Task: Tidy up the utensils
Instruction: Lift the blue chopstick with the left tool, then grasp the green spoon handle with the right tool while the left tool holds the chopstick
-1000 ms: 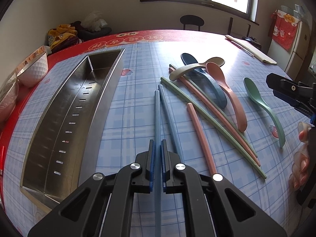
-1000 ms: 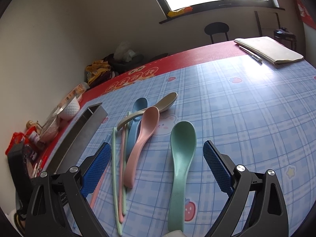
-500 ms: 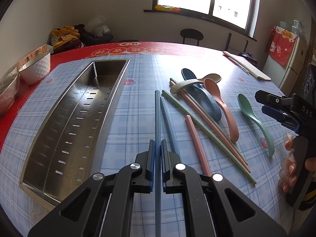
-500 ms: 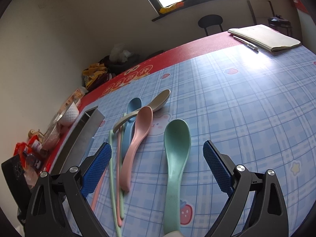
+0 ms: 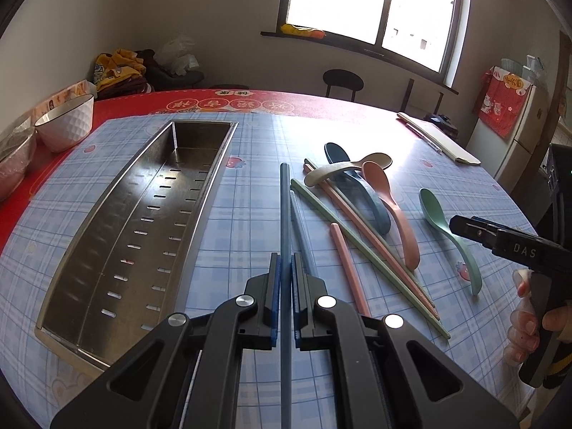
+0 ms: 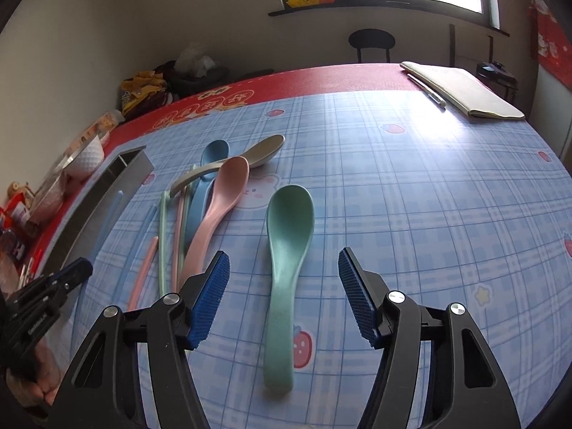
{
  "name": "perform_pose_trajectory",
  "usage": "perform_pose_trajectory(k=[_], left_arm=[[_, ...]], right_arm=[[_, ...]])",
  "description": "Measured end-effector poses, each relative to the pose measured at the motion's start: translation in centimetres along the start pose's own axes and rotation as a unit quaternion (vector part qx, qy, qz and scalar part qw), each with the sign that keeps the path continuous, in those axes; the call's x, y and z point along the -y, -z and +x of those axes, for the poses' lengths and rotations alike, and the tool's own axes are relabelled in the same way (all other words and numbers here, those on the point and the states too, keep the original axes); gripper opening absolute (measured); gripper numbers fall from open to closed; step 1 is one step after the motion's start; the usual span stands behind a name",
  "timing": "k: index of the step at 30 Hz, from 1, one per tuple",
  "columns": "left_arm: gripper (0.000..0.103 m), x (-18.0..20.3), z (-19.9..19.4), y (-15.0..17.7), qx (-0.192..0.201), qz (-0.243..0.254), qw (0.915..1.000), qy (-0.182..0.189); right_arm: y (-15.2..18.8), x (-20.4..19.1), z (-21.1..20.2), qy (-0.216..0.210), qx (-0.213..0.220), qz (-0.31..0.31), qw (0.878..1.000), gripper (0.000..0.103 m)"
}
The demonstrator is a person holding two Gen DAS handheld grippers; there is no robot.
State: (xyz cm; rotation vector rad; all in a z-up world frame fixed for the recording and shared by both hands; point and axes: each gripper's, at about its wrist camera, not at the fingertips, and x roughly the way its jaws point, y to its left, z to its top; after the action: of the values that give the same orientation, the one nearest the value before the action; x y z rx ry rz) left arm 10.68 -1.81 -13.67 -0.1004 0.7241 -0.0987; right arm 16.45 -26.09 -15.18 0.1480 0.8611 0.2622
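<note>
My left gripper (image 5: pixel 285 279) is shut on a blue chopstick (image 5: pixel 285 207), which points away over the table, just right of the long steel tray (image 5: pixel 211 193). A second blue chopstick (image 5: pixel 300 228) lies on the cloth beside it. In the right wrist view, my right gripper (image 6: pixel 284 254) straddles the handle of the green spoon (image 6: pixel 289 250). Its jaws are closing, and the blue pads (image 6: pixel 211 286) stand apart from the spoon. Pink (image 6: pixel 218 207), beige (image 6: pixel 261 150) and blue (image 6: pixel 211 164) spoons lie crossed with green and pink chopsticks (image 5: pixel 357 243) between tray and green spoon.
A white bowl (image 5: pixel 66 121) and wrapped items sit at the table's left edge on the red cloth. A notebook with a pen (image 6: pixel 464 89) lies at the far right. A black chair (image 5: pixel 342 80) stands behind the table, under the window.
The right gripper's jaws have narrowed around the green spoon's handle. The left gripper has tilted up a little with the blue chopstick still held.
</note>
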Motion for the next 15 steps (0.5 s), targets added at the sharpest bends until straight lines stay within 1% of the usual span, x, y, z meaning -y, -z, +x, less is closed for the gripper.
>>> perform_pose_trajectory(k=[1,3,4,6,7,9,13,15], left_arm=[[0.006,0.0,-0.1,0.0,0.002,0.001,1.0,0.001],[0.006,0.1,-0.1,0.0,0.003,0.003,1.0,0.004],[0.006,0.1,-0.2,0.1,0.004,0.004,1.0,0.004],[0.006,0.1,-0.3,0.1,0.006,0.005,1.0,0.005],[0.006,0.1,-0.3,0.1,0.008,0.005,0.9999,0.005],[0.006,0.1,-0.3,0.1,0.009,0.004,0.9999,0.007],[0.006,0.0,-0.4,0.1,0.011,0.002,0.9999,0.007],[0.006,0.0,-0.4,0.1,0.011,0.003,0.9999,0.008]], right_arm=[[0.2,0.1,0.0,0.002,-0.003,0.001,1.0,0.054],[0.6,0.2,0.0,0.002,-0.005,0.003,1.0,0.051],[0.6,0.1,0.0,0.004,-0.005,0.002,1.0,0.048],[0.7,-0.3,0.0,0.009,-0.006,-0.004,1.0,0.044],[0.7,-0.5,0.2,0.011,-0.009,-0.01,1.0,0.04],[0.6,-0.9,0.6,0.016,-0.016,-0.021,1.0,0.037],[0.4,-1.0,1.2,0.032,-0.025,-0.021,0.999,0.035],[0.4,-1.0,1.6,0.034,-0.036,-0.022,0.999,0.031]])
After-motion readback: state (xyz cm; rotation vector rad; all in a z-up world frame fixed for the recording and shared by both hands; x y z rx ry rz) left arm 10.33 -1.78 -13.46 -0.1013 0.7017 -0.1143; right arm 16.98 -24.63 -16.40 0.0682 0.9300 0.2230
